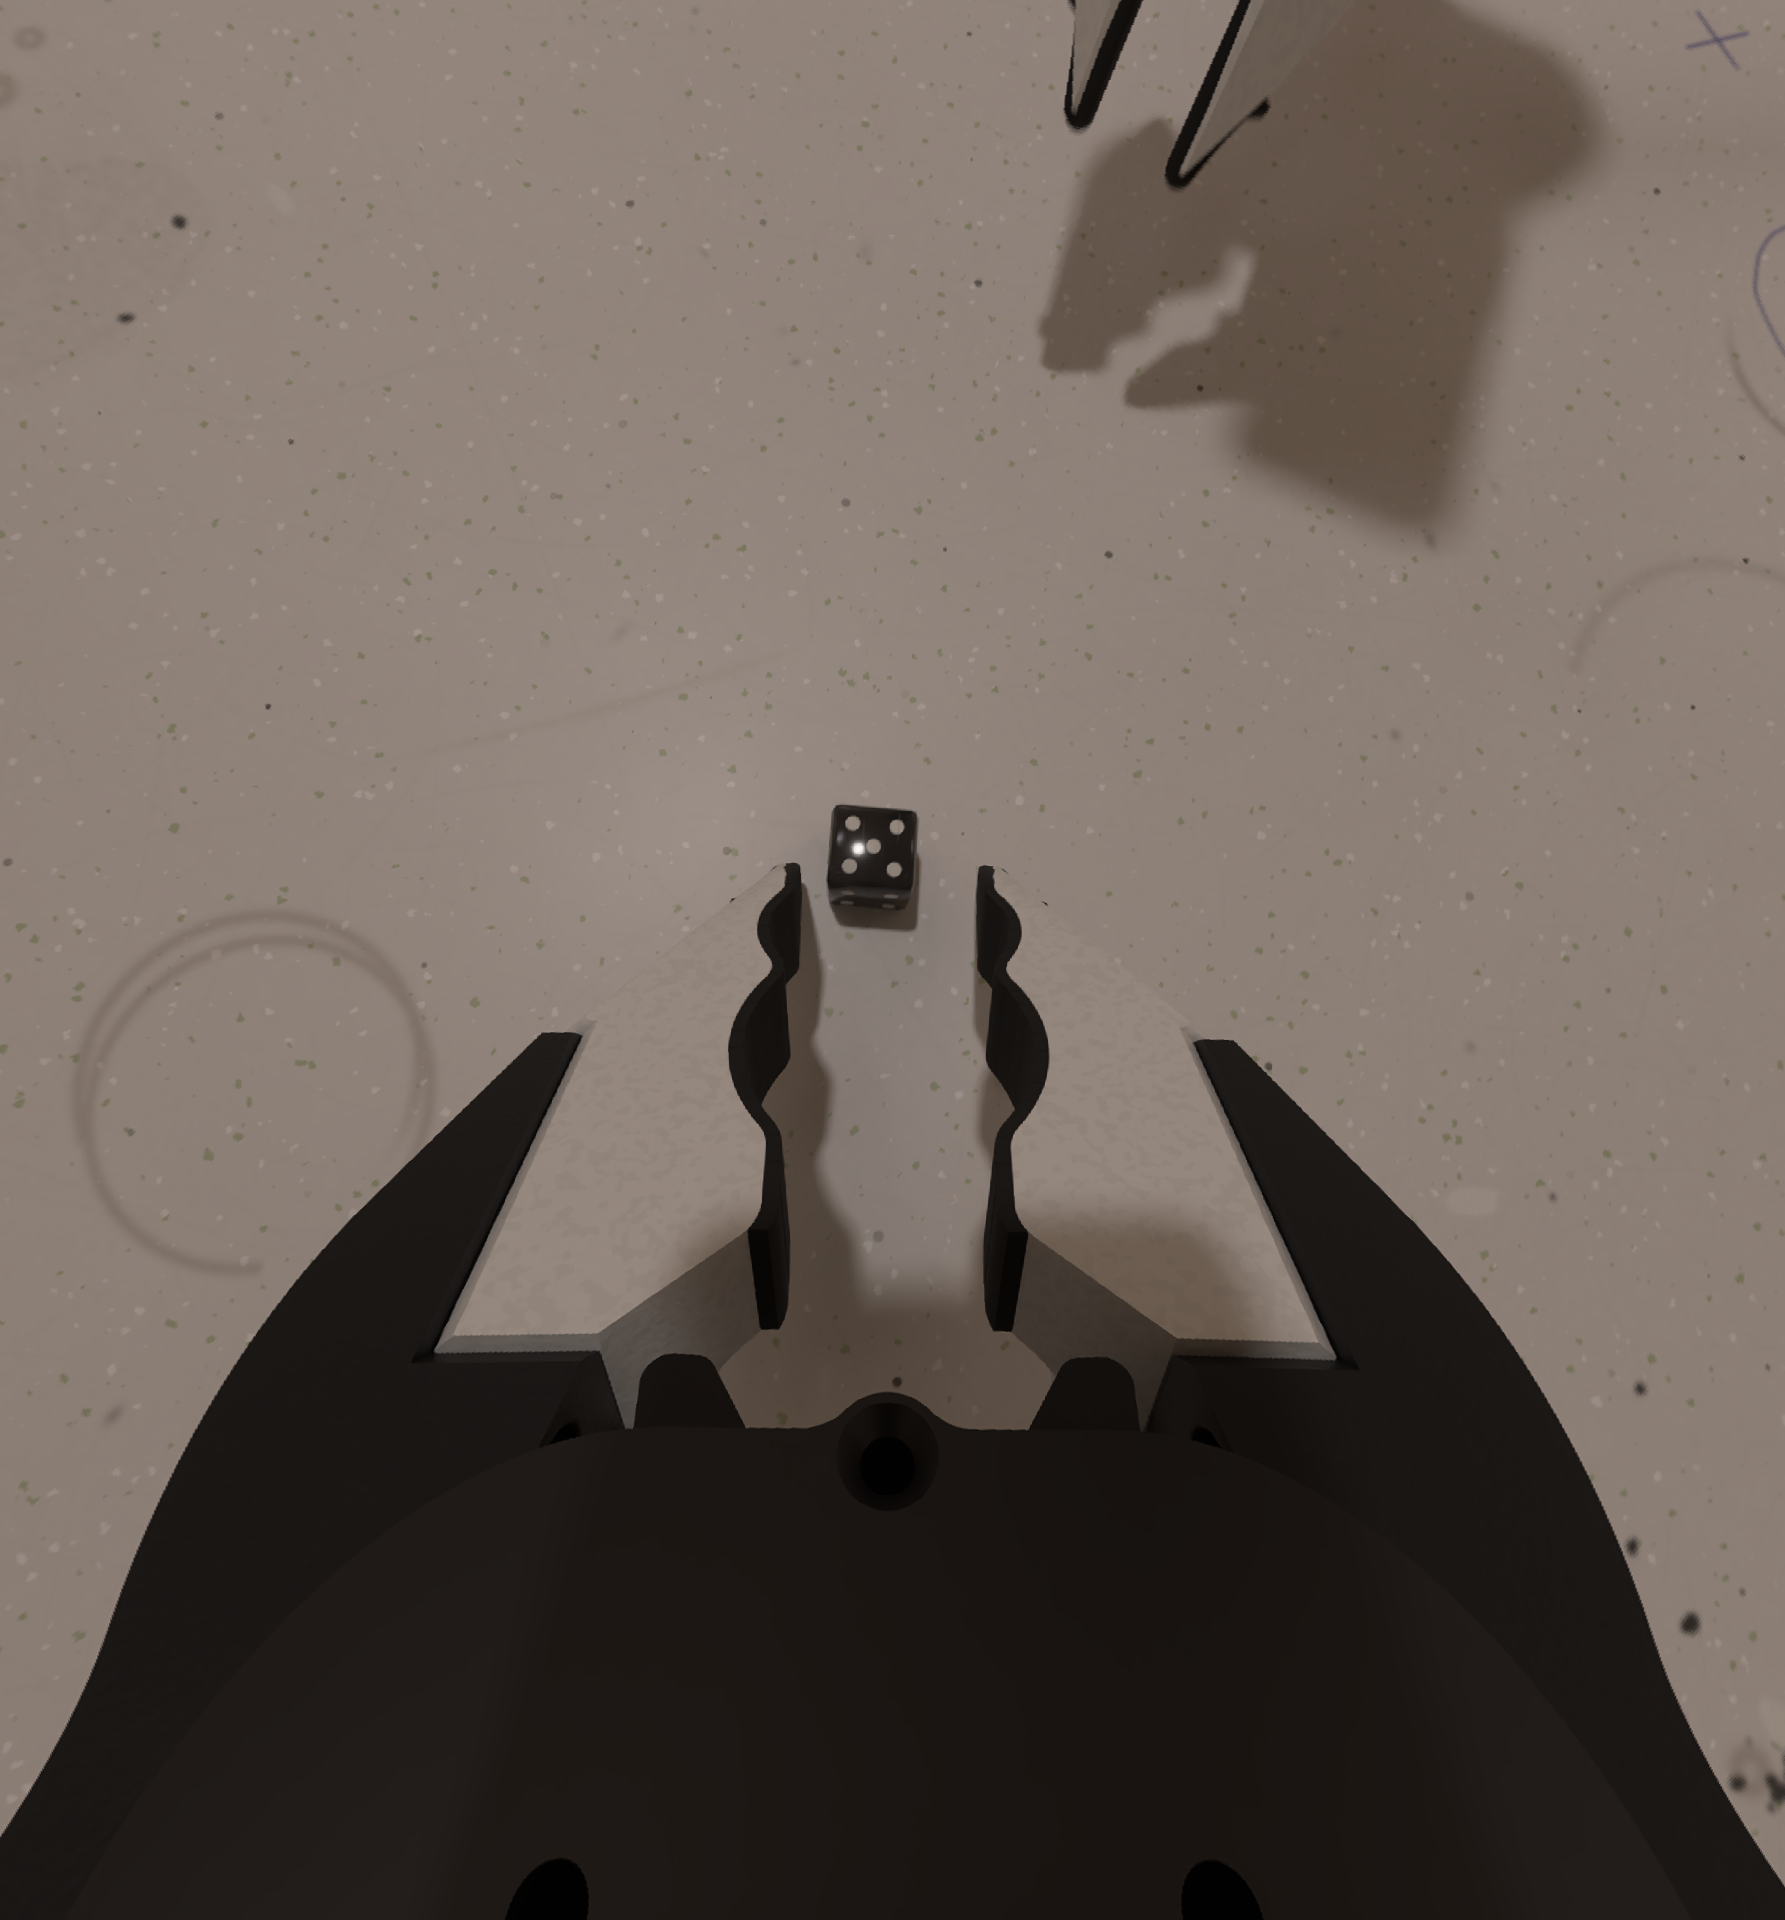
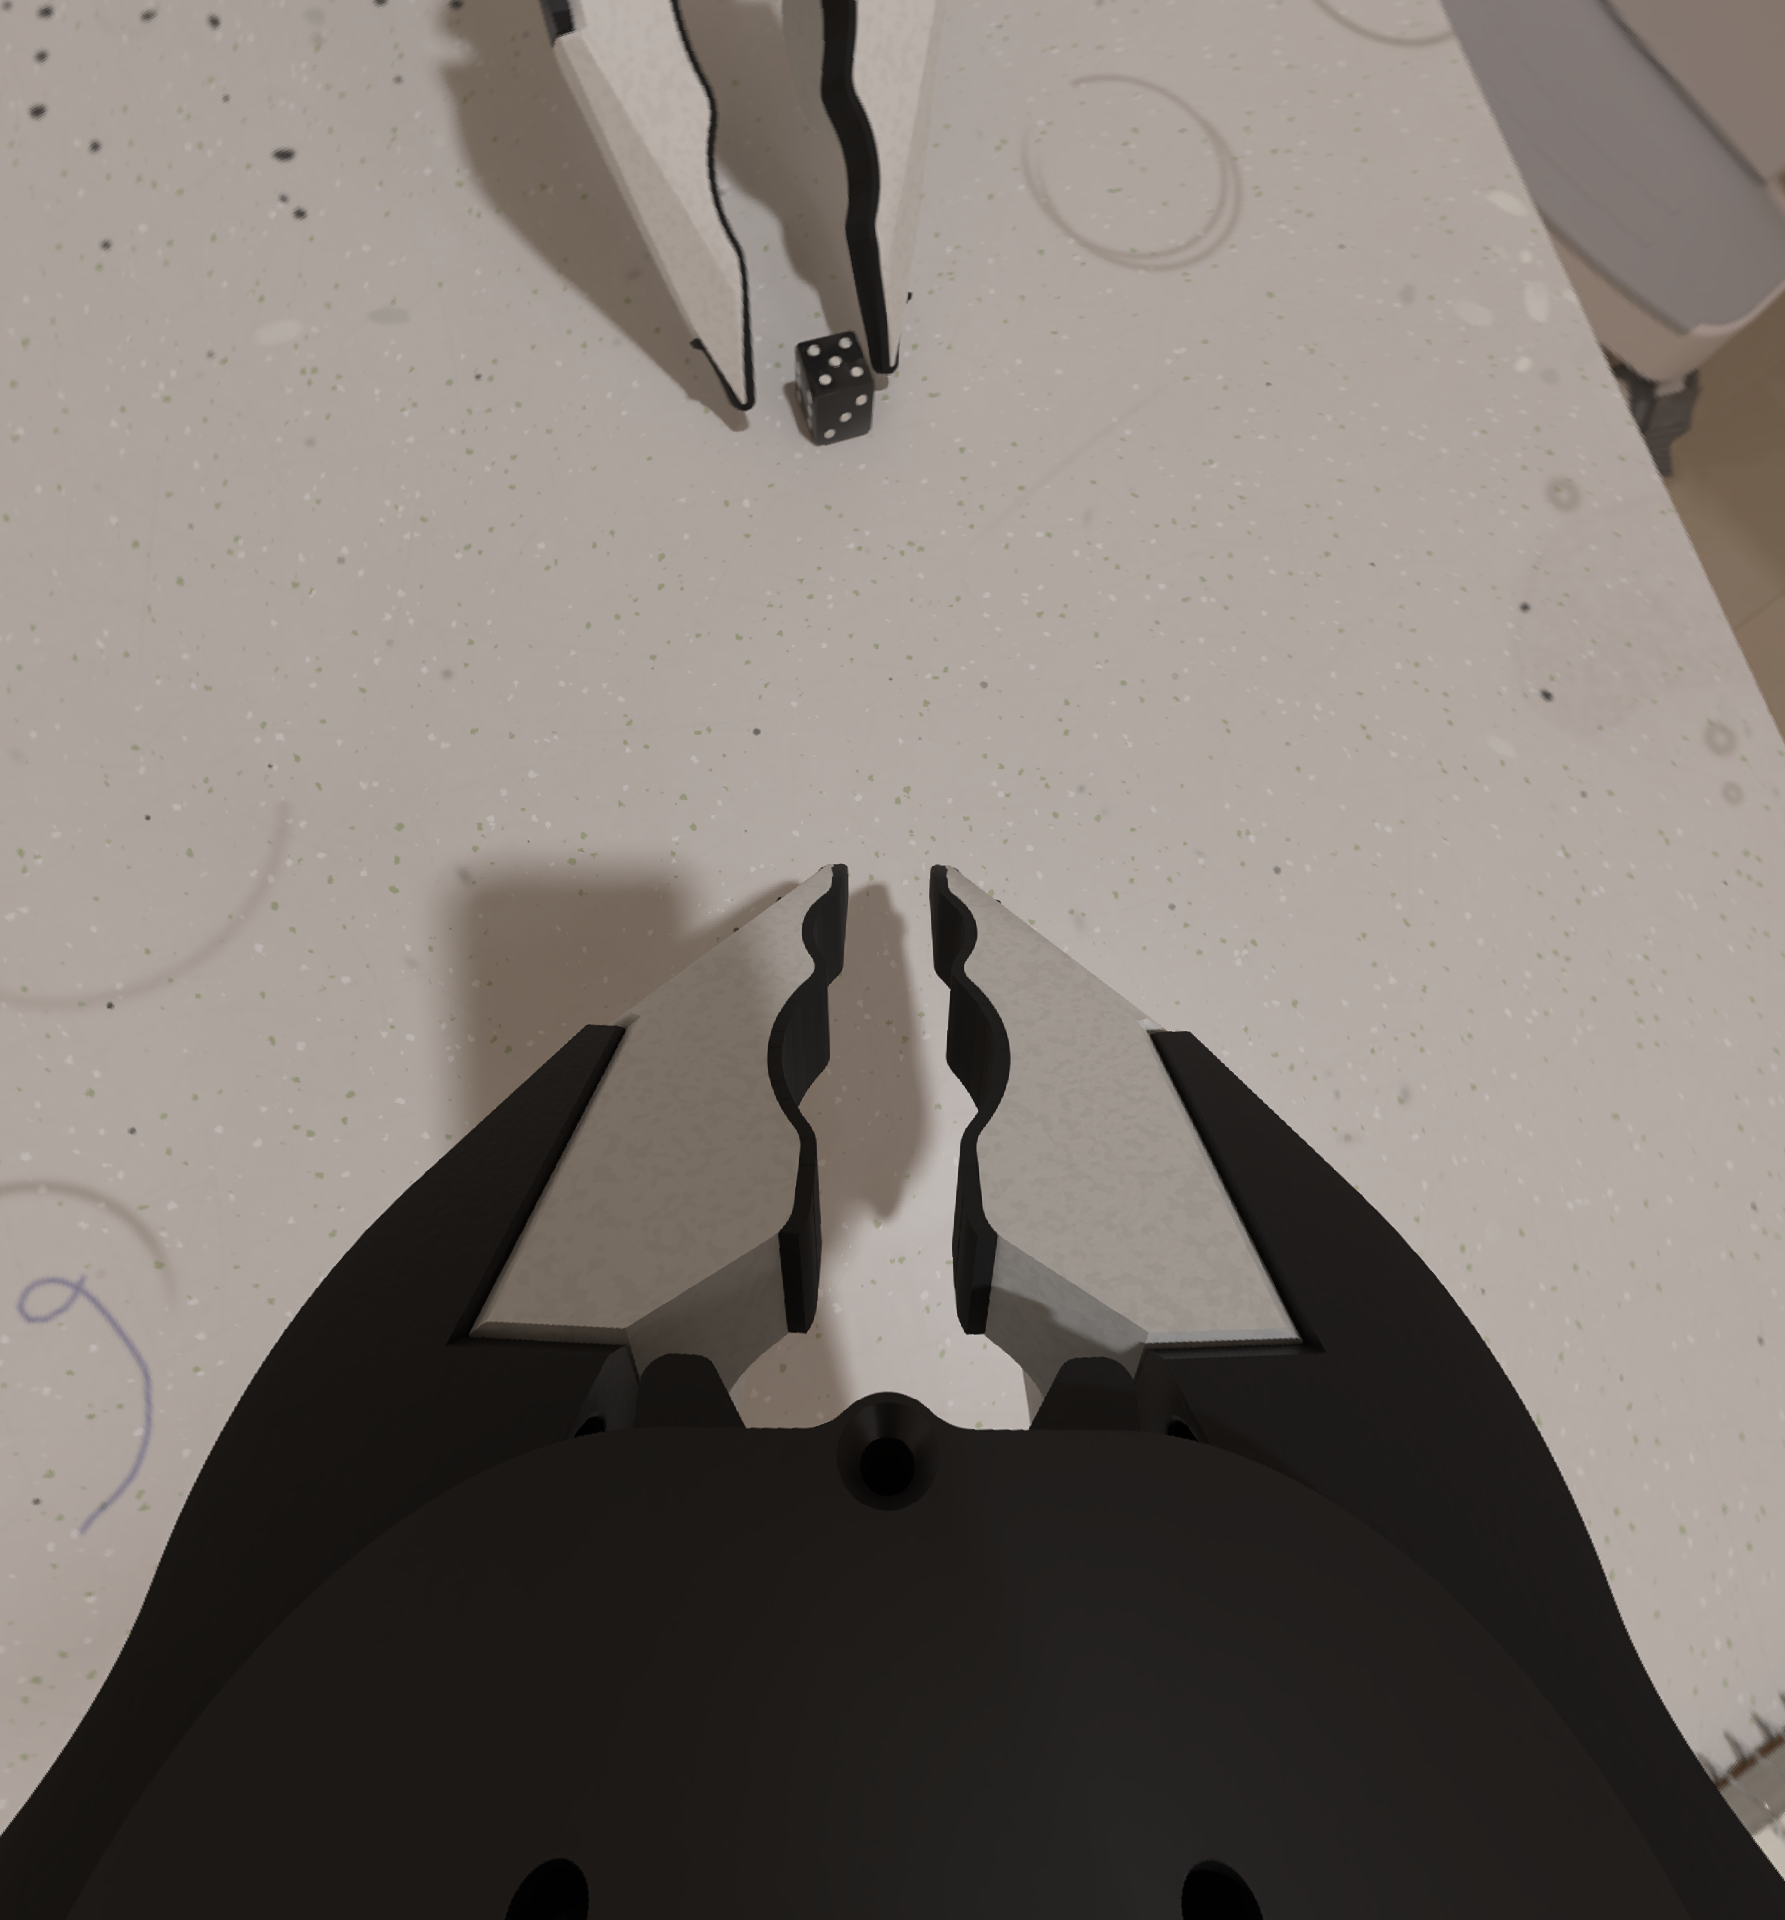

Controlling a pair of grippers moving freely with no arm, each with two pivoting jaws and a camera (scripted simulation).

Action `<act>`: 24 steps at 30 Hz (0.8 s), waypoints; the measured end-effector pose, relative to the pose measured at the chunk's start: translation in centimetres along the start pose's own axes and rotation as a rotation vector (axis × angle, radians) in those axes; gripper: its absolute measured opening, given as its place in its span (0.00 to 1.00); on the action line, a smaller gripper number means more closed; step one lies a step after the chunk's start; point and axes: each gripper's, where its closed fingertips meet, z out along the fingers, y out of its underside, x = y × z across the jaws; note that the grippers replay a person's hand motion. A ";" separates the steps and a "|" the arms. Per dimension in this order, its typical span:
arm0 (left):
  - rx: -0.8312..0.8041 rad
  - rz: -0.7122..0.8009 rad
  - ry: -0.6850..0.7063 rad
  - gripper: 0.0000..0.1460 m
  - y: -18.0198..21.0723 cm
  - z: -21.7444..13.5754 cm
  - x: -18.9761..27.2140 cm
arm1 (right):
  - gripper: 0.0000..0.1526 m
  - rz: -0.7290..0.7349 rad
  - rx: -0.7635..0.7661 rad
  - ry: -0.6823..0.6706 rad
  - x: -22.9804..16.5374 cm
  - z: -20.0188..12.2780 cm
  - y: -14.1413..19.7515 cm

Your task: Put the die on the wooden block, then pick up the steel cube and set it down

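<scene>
speckled pale tabletop point(image 1: 555, 520) carries a black die point(image 1: 872, 860) just ahead of the left gripper point(image 1: 888, 878), parted and empty; right gripper point(image 2: 889, 878), narrowly parted, holds nothing.

Right gripper point(image 2: 889, 883) hovers over speckled table point(image 2: 1179, 675), fingers slightly parted, nothing between them. Farther off, left gripper point(image 2: 815, 379) points down, tips at the table, spread around a black die point(image 2: 836, 387) with white pips. Grey bin point(image 2: 1646, 177) past the table edge, top right.
</scene>
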 end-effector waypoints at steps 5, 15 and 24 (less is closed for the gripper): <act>-0.016 0.001 -0.016 0.24 0.5 -0.6 -0.8 | 0.10 0.045 0.012 0.047 0.2 -1.1 -0.9; 0.054 -0.021 -0.056 0.18 -0.1 -2.5 -2.0 | 0.09 0.050 0.041 0.082 -0.3 -1.3 -2.2; 0.090 0.011 -0.042 0.13 0.0 -3.1 -2.2 | 0.09 0.096 0.097 0.107 -0.7 -2.4 -1.1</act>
